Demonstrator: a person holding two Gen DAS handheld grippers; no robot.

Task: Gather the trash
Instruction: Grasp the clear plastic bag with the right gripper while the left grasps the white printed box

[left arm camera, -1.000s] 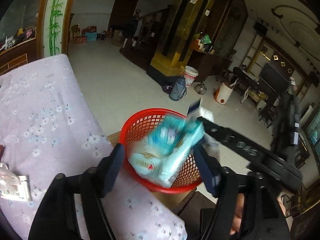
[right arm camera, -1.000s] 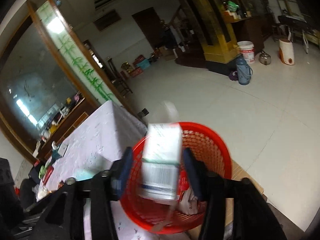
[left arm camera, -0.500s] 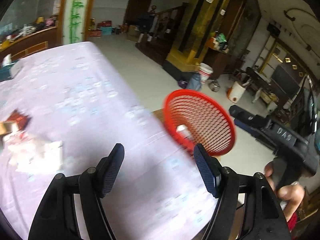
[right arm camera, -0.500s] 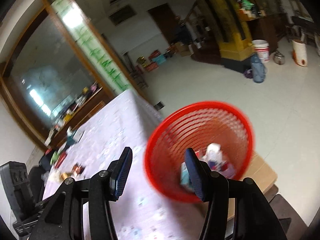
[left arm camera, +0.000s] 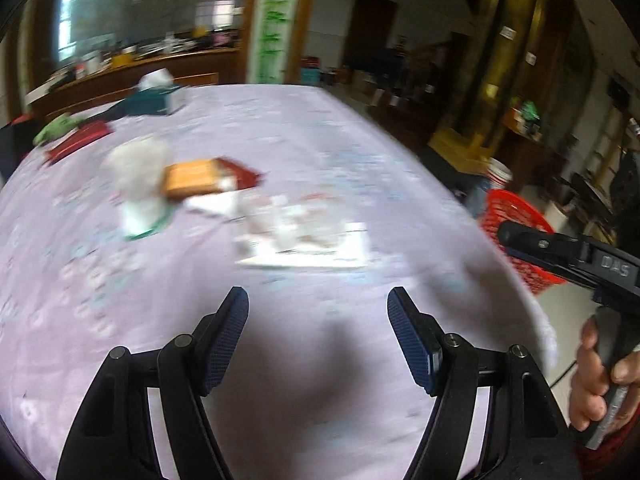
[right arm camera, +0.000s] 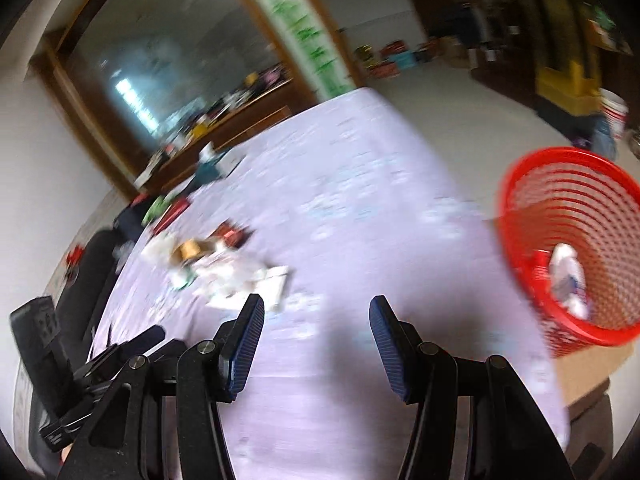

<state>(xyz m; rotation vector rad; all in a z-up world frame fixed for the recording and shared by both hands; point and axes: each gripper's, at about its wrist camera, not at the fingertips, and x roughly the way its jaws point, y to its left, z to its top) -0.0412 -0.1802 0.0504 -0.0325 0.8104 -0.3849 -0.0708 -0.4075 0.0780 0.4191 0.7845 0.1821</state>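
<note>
Trash [left arm camera: 304,236] lies heaped mid-surface, far from both grippers; left gripper [left arm camera: 318,336] and right gripper [right arm camera: 316,340] have jaws apart, empty; basket [right arm camera: 572,240] waits right.

Setting: large living room of a home. Evidence: worktop [left arm camera: 280,128] under a lilac floral cloth; pale tiled floor [right arm camera: 460,92]; dark wooden sideboard [left arm camera: 160,68] crowded with household items; bamboo-painted panel [left arm camera: 276,20]; gold-trimmed column [left arm camera: 492,60]; white bucket [left arm camera: 498,172].
</note>
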